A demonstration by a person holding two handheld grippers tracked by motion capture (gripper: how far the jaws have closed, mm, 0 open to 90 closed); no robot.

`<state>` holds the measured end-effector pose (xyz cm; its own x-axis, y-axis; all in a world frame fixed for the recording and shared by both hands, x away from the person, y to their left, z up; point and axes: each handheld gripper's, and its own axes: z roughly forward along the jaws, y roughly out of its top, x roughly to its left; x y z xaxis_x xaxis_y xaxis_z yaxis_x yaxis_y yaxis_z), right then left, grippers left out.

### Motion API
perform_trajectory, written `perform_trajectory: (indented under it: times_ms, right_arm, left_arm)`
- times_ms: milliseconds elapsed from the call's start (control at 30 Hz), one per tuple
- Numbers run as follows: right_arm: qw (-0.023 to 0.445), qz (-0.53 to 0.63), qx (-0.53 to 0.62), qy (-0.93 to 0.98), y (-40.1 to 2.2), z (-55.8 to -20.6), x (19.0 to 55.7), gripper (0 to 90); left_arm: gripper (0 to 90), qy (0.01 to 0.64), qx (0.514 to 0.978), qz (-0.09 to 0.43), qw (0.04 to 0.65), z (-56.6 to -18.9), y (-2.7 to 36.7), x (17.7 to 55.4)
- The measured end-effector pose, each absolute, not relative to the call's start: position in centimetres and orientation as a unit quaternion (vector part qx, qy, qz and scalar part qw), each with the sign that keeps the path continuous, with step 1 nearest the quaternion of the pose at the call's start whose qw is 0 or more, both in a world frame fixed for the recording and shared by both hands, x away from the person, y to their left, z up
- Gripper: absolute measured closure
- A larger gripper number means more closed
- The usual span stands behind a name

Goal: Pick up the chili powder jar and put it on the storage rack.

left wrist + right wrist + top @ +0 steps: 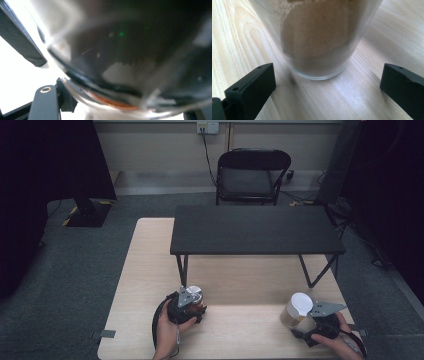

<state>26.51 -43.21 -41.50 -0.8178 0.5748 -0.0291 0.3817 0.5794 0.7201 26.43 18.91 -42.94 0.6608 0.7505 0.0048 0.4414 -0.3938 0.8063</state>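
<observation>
Left gripper (191,301), high view: we see it at the near edge of the table (150,270), held in the left hand (170,325), its grey plate on top, clamped on a small jar (195,295) with a pale top.
Right gripper (305,320), high view: we find it at the near right, in the right hand (335,340), just behind a glass (295,311) of tan powder with a white lid; the glass stands upright on the table.
Black bench (257,230), high view: we note it standing on the far half of the table, well apart from both grippers, with a black chair (252,175) on the floor behind.
Small jar (125,55), left gripper view: we see its dark, blurred glass pressed right up against the camera, a rusty ring near its rim. One black jaw shows at lower left, against the glass; the jaws are drawn in as far as they go on the jar.
Glass (317,42), right gripper view: we see it upright on the pale wood of the table (237,37), tan powder inside.
Right gripper (327,82), same view: we see its jaws standing wide apart, one on each side of the base of the glass, neither touching it.
</observation>
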Motion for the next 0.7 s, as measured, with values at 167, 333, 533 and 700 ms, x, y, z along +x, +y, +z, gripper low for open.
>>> perform_trajectory:
  times_ms: [167,333,533,700]
  right_arm:
    - [0.131,0.369,0.272,0.879,-43.2,-41.5,26.5,0.0]
    - [0.131,0.369,0.272,0.879,-43.2,-41.5,26.5,0.0]
    - [0.131,0.369,0.272,0.879,-43.2,-41.5,26.5,0.0]
    - [0.131,0.369,0.272,0.879,-43.2,-41.5,26.5,0.0]
  left_arm:
    - [30.6,0.363,0.813,0.181,0.417,-42.9,18.9,26.5]
    - [30.6,0.359,0.816,0.172,0.419,-42.4,18.9,26.6]
    - [30.6,0.345,0.823,0.165,0.42,-41.2,18.5,26.5]
    - [30.6,0.336,0.829,0.157,0.419,-39.9,18.5,26.5]
